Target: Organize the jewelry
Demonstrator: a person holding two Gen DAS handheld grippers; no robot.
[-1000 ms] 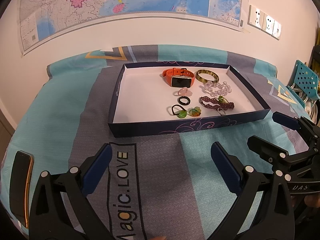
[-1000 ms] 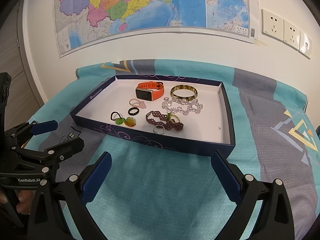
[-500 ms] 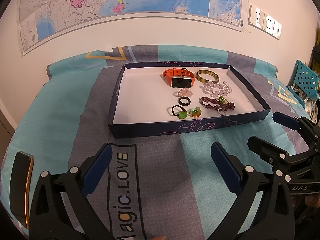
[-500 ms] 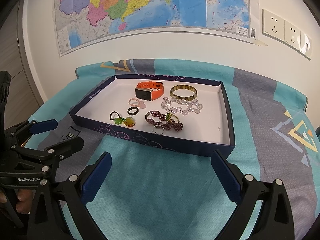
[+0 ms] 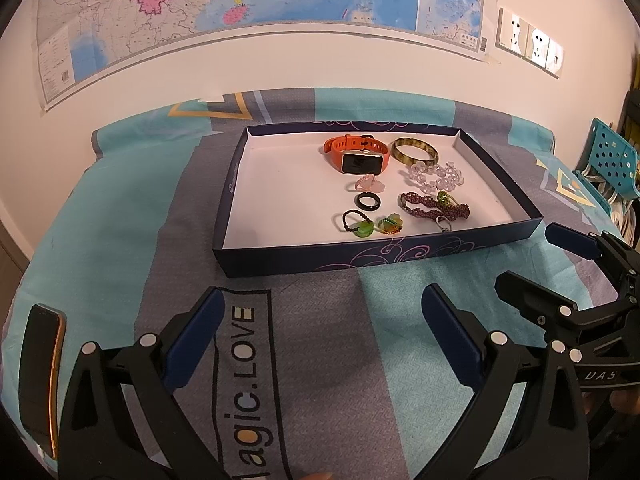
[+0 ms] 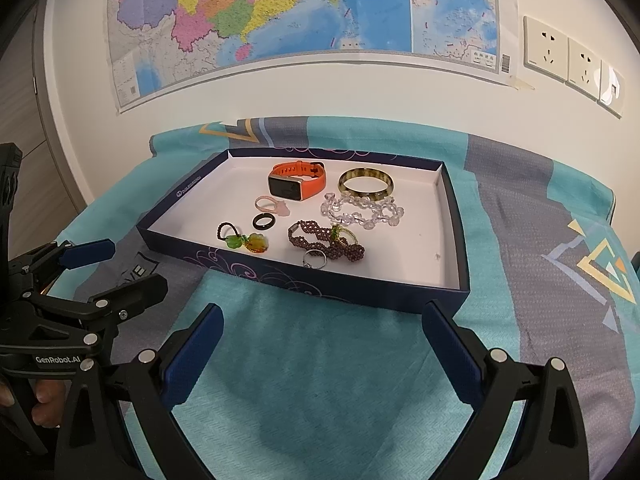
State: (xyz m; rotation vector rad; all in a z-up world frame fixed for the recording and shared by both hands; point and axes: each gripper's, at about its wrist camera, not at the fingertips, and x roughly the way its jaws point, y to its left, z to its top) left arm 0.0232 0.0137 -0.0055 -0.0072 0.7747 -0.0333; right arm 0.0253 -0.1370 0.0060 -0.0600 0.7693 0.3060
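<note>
Left tongs (image 5: 320,320): I see them spread wide, empty, above the patterned cloth (image 5: 120,208).
Right tongs (image 6: 322,334): likewise wide apart, holding nothing, just short of the box.
Jewelry: inside the shallow navy box (image 6: 454,216); orange smartwatch (image 6: 298,185) and amber bangle (image 6: 366,183) at the back, clear bead bracelet (image 6: 362,210), black ring (image 6: 264,222) nearer.
Phone (image 5: 40,376): left edge of the surface.

One shallow dark-blue cardboard box lid with a white inside (image 6: 450,216) lay on one teal-and-grey patterned cloth (image 6: 320,380). It held one orange-strapped smartwatch (image 6: 298,181), one amber-green bangle (image 6: 366,182), one clear crystal bead bracelet (image 6: 362,210), one maroon beaded bracelet (image 6: 324,240), one pink ring (image 6: 269,205), one black ring (image 6: 264,222), one thin silver ring (image 6: 315,259) and one dark hair tie carrying two glass charms, green and amber (image 6: 242,238). Beside it lay one black phone (image 5: 40,376). Two black two-finger grippers with blue pads stood in view, left (image 5: 320,320) and right (image 6: 320,338). The wall carried one coloured map (image 6: 304,12) and three white sockets (image 6: 572,62).
</note>
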